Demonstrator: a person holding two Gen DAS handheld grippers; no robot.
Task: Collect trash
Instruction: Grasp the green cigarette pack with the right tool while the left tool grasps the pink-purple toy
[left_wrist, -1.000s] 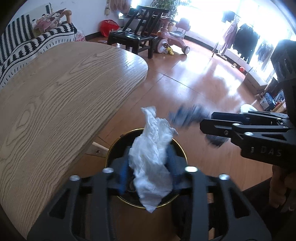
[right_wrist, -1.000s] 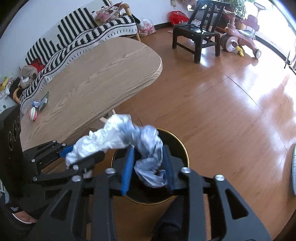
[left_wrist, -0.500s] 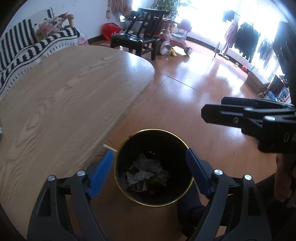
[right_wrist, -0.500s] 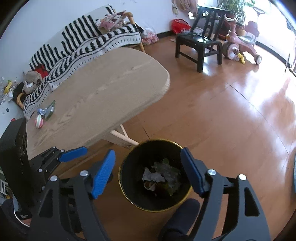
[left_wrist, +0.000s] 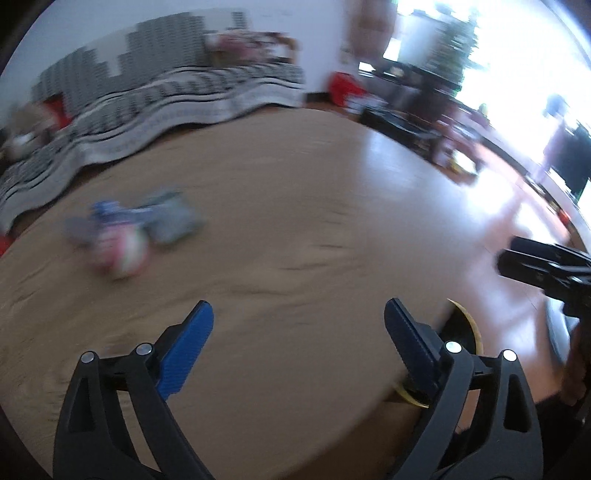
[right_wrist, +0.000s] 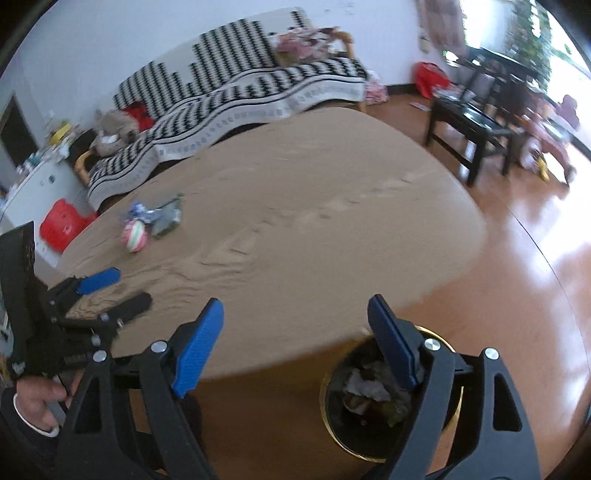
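Both grippers, left gripper (left_wrist: 297, 325) and right gripper (right_wrist: 295, 319): jaws just opened wide, empty. Remaining wrappers (right_wrist: 159, 216) mid-counter (right_wrist: 314, 229) beside ball (right_wrist: 135, 236); probably light, crinkly, so pinch bunched middle. Bin (right_wrist: 332, 417) on floor.

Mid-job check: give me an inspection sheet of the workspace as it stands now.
Surface: wooden table, mostly bare.
Job's things: black bin on the floor by the table edge, crumpled trash inside; small wrappers on the far left of the table.
Clutter: striped ball beside the wrappers.
Grippers: left gripper and right gripper have just been opening; jaws wide, nothing between them.
Cables: nothing seen.
Surroundings: striped sofa, black chair, shiny wood floor.
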